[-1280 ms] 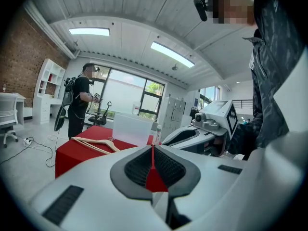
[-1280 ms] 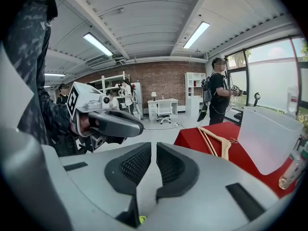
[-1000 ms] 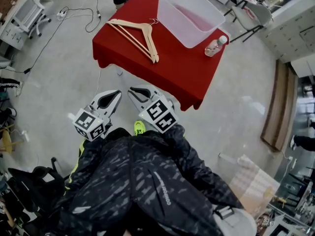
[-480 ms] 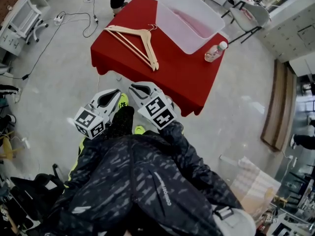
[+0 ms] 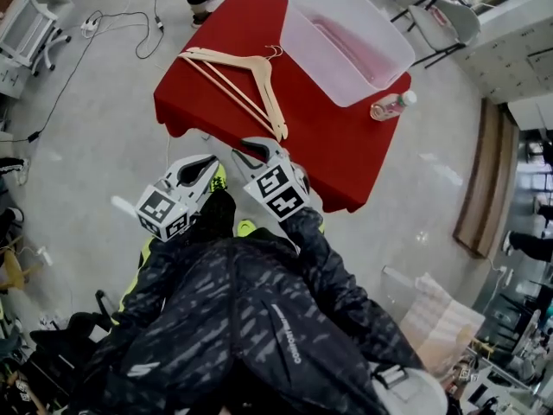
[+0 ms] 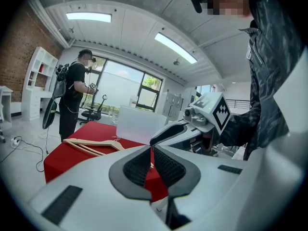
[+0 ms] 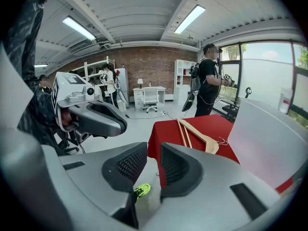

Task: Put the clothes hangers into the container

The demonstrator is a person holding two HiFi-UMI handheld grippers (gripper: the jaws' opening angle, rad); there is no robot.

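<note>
Wooden hangers (image 5: 238, 74) lie stacked on the left half of the red table (image 5: 320, 141), hooks toward the clear plastic container (image 5: 354, 37) at the table's far right. Both grippers are held low in front of the person, short of the table's near edge. My left gripper (image 5: 207, 162) is shut and empty; its view shows the hangers (image 6: 91, 146) and container (image 6: 137, 124) ahead. My right gripper (image 5: 248, 152) is opening, with a narrow gap and nothing between its jaws (image 7: 154, 155). The hangers (image 7: 197, 133) and container (image 7: 269, 138) lie ahead of it.
A plastic bottle (image 5: 389, 107) lies on the table's right edge beside the container. A person (image 6: 74, 100) with a backpack stands at the table's far side. Cables (image 5: 112, 24) trail over the floor at left. Desks and chairs line the room.
The person has stepped toward the table, and both grippers now sit closer to its near edge. The table takes up more of the head view.
</note>
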